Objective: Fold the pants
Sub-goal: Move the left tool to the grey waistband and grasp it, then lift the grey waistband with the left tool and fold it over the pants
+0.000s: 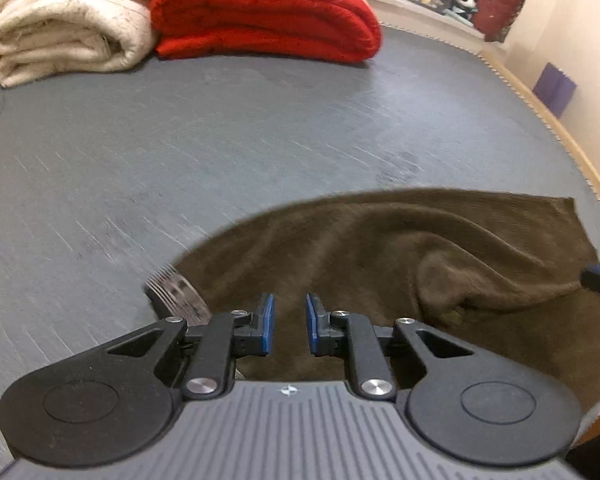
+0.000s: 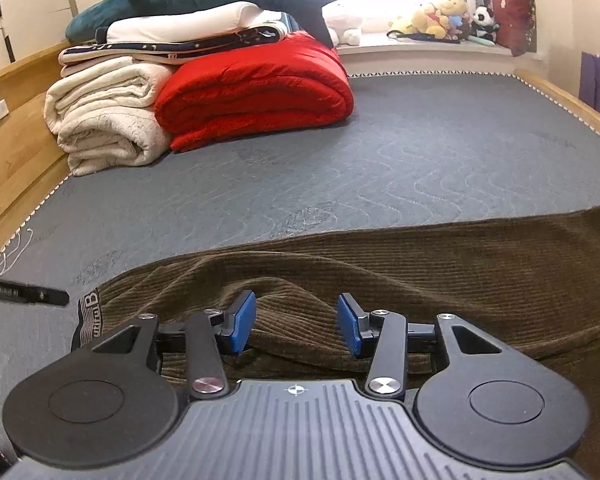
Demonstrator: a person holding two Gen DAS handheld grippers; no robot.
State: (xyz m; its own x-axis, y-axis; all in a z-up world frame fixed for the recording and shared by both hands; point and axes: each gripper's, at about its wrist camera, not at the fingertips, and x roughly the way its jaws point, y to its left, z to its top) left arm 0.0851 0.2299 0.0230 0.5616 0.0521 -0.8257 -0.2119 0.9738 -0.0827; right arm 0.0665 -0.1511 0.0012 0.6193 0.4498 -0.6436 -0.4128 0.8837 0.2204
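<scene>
We see the brown corduroy pants (image 2: 420,264) lying rumpled on the grey mattress (image 2: 380,152); the left gripper (image 1: 290,322) hangs over them, jaws narrowly apart, empty; the right gripper (image 2: 296,326) stands wider, straddling a fabric ridge, pads not pressing.

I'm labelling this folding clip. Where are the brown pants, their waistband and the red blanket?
brown pants (image 2: 440,264), right wrist view, corduroy leg.
waistband (image 2: 89,312), right wrist view, lettered elastic.
red blanket (image 1: 268,12), left wrist view, folded front.
</scene>
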